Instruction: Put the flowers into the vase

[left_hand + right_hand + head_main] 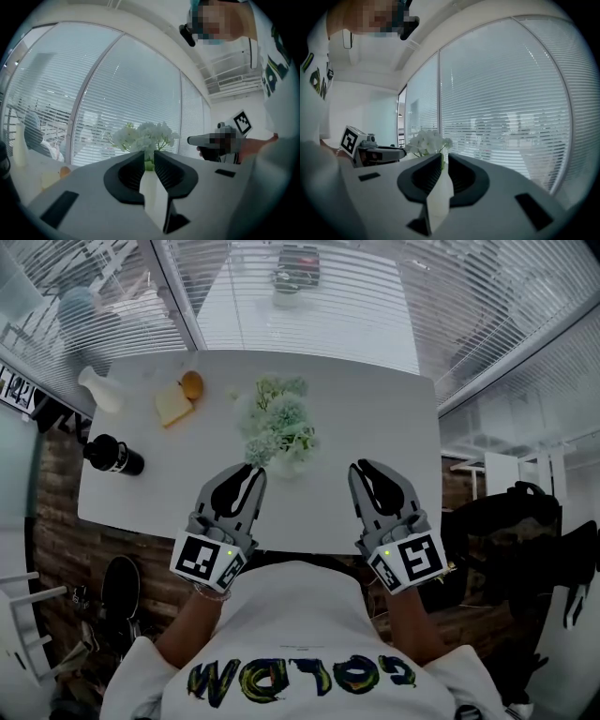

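A bunch of white flowers with green stems stands upright in a pale vase at the middle of the white table. My left gripper hovers close to the bunch's near left side, and whether it touches I cannot tell. Its jaws stand a narrow slit apart with nothing between them. My right gripper hangs to the vase's right, apart from it, jaws almost together and empty. The left gripper view looks through its jaws at the flowers and the right gripper. The right gripper view shows its own jaws and the flowers.
A white bottle-shaped vessel stands at the table's far left corner. Beside it lie a slice of bread and an orange fruit. A black flask lies at the left edge. Windows with blinds run behind the table.
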### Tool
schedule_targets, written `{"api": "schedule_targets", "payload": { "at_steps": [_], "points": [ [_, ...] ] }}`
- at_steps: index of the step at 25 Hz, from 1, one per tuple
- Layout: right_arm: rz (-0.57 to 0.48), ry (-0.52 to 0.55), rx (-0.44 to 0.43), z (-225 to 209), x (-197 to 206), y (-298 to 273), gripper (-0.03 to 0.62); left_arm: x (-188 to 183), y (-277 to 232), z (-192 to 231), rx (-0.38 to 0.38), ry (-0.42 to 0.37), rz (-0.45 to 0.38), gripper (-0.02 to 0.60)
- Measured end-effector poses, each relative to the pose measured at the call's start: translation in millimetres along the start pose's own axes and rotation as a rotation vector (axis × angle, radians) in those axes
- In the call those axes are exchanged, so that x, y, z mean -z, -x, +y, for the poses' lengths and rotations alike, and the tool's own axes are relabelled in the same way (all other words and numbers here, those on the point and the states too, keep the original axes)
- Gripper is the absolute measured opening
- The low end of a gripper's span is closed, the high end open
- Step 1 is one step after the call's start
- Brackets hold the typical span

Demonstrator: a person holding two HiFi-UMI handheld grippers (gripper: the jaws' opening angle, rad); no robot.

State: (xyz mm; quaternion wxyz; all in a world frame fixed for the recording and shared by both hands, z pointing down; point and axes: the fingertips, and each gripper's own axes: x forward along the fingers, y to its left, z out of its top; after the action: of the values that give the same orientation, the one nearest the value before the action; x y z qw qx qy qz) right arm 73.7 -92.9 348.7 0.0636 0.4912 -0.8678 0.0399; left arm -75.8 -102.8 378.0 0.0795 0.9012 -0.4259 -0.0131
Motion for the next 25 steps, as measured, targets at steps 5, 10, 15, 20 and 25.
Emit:
{"api": "schedule_targets", "payload": {
  "at_steps": [5,10,15,20,25],
  "points": [
    [0.000,-0.005,0.019,5,2,6,0.049,4,3,3,-0.002,0.011,0.007,0.078],
    [0.005,-0.015,0.034,6,6,11,0.046,4,6,4,-0.012,0.026,-0.002,0.080],
    [0.015,-0.005,0.039,7,7,13,0.038,2,9,4,-0.021,0.027,-0.008,0.080],
    [0.017,0.001,0.051,4,7,14,0.038,1,11,5,-0.028,0.021,-0.010,0.080],
    [0.017,-0.002,0.054,0,6,17,0.038,-1,10,2,-0.031,0.019,-0.012,0.080]
  ]
}}
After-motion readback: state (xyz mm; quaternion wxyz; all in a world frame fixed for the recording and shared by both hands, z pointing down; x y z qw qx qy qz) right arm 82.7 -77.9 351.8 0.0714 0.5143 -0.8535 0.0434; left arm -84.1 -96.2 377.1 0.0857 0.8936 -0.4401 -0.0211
